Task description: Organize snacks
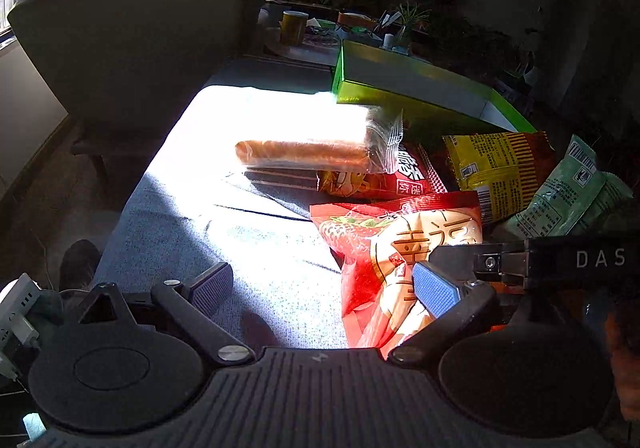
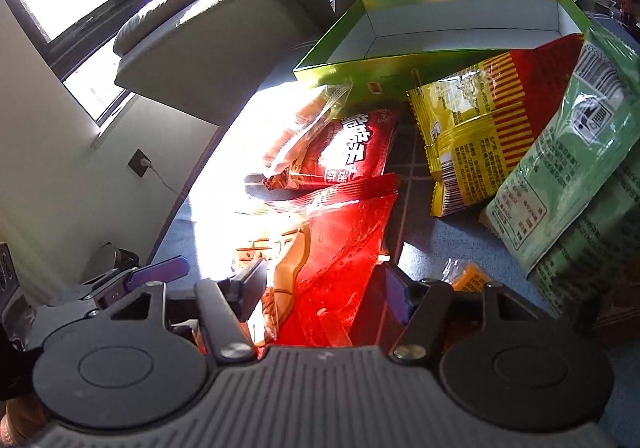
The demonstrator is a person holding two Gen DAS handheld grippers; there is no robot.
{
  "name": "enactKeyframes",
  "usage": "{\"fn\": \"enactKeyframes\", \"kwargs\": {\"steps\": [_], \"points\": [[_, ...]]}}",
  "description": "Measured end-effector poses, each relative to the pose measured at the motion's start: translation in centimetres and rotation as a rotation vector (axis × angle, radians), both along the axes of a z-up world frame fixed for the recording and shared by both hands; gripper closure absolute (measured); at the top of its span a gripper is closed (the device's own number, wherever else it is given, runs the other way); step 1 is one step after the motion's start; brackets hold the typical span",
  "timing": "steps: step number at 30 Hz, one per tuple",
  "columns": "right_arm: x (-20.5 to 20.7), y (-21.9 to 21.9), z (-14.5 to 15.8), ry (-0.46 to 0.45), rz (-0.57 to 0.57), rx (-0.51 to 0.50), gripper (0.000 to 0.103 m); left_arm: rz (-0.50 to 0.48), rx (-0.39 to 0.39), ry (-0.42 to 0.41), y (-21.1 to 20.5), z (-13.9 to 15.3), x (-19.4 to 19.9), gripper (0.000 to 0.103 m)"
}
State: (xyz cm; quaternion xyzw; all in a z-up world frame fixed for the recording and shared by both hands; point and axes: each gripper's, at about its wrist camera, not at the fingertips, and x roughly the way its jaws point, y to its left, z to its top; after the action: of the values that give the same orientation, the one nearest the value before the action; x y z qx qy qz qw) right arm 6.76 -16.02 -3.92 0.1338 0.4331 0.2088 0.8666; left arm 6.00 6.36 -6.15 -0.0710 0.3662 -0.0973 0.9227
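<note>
red bag (image 2: 340,248) | yellow bag (image 2: 476,136) – red stripes | green box (image 2: 344,64)
</note>
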Motion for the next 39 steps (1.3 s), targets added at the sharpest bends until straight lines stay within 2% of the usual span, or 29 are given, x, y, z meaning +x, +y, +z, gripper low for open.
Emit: {"fn": "enactKeyframes", "kwargs": {"steps": [2, 7, 9, 13, 17, 20, 25, 28, 31, 35, 39], "points": [[-0.3, 0.0, 0.4, -0.013, 0.003, 0.012, 0.001, -0.01, 0.005, 0.0, 0.0, 0.5, -0.5, 0.013], [-0.1, 0.1, 0.6, -0.009, 0.0, 0.012, 0.001, -0.037, 0.042, -0.023, -0.4, 0.4, -1.3, 0.013], [0.2, 0.2, -0.1, 0.025, -0.005, 0.014, 0.001, -0.031, 0.034, -0.02, -0.5, 0.0, -1.0, 0.013], [0.1, 0.7, -0.3, 0.004, -0.009, -0.032, 0.001, -0.02, -0.015, 0.015, -0.2, -0.8, -0.1, 0.009], [0.0, 0.8, -0.2, 0.008, -0.013, -0.033, 0.0, -0.025, 0.001, 0.006, -0.4, -0.7, -0.4, 0.01], [-0.2, 0.4, 0.0, 0.019, -0.012, 0.007, 0.0, -0.06, 0.006, 0.008, -0.5, 0.0, -0.9, 0.014], [0.1, 0.3, 0.0, 0.033, -0.019, 0.015, 0.0, -0.174, -0.047, -0.014, -1.0, 1.2, -2.2, 0.013], [0.3, 0.5, 0.0, 0.039, -0.013, 0.015, 0.0, -0.254, 0.003, 0.011, -3.1, 0.2, -2.0, 0.013], [0.3, 1.1, 0.0, 0.036, 0.01, -0.002, 0.0, -0.27, 0.046, 0.045, -4.8, -1.2, -1.0, 0.011], [0.5, 1.4, 0.0, 0.029, 0.013, -0.008, 0.001, -0.27, 0.157, -0.017, -6.5, -1.8, -0.6, 0.013], [0.3, 1.5, 0.0, 0.026, 0.05, 0.024, 0.005, -0.267, 0.146, -0.038, -6.1, -1.2, -0.9, 0.02]]}}
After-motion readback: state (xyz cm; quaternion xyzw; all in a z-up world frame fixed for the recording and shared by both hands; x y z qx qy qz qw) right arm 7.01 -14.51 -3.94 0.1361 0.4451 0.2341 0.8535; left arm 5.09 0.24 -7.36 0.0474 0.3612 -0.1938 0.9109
